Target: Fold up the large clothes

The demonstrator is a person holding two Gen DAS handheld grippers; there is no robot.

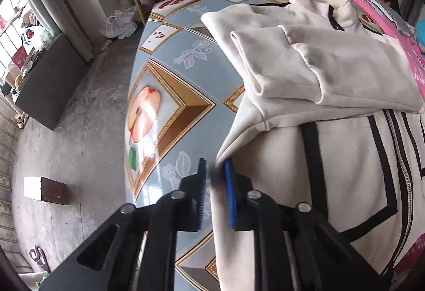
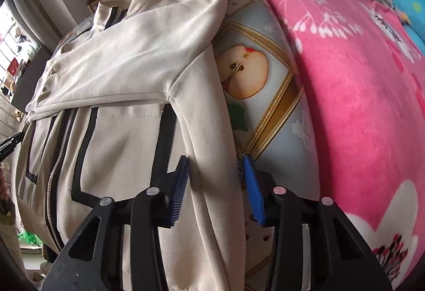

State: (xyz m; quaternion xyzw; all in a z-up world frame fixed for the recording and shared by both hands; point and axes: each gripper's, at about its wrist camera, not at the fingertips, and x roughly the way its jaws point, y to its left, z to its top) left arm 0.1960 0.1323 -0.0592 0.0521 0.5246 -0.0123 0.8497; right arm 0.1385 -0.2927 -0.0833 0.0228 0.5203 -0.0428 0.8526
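- We've got the cream zip-up jacket (image 1: 332, 158) laid flat on the desk (image 1: 170, 94), which wears a fruit-print oilcloth. Both sleeves are already folded across the chest, so we'd say the fold is about halfway there.
- Our left gripper (image 1: 214, 179) sits right at the jacket's left side edge, down near the hem. Its fingers look nearly pressed together, and the fabric edge seems to run between the blue pads. It's blurry there, so we can't swear it's a real pinch.
- Our right gripper (image 2: 216, 179) straddles the opposite side edge. Its fingers are spread a bit, with the folded side of the jacket lying between them. The pads don't look like they're squeezing it yet.
- Why both at the bottom edges? We reckon grabbing the 2 sides near the hem lets us lift the lower half and flip it up over the sleeves in one go.
- The pink floral blanket (image 2: 358, 78) lies just beside the right edge, so that gripper has little room.
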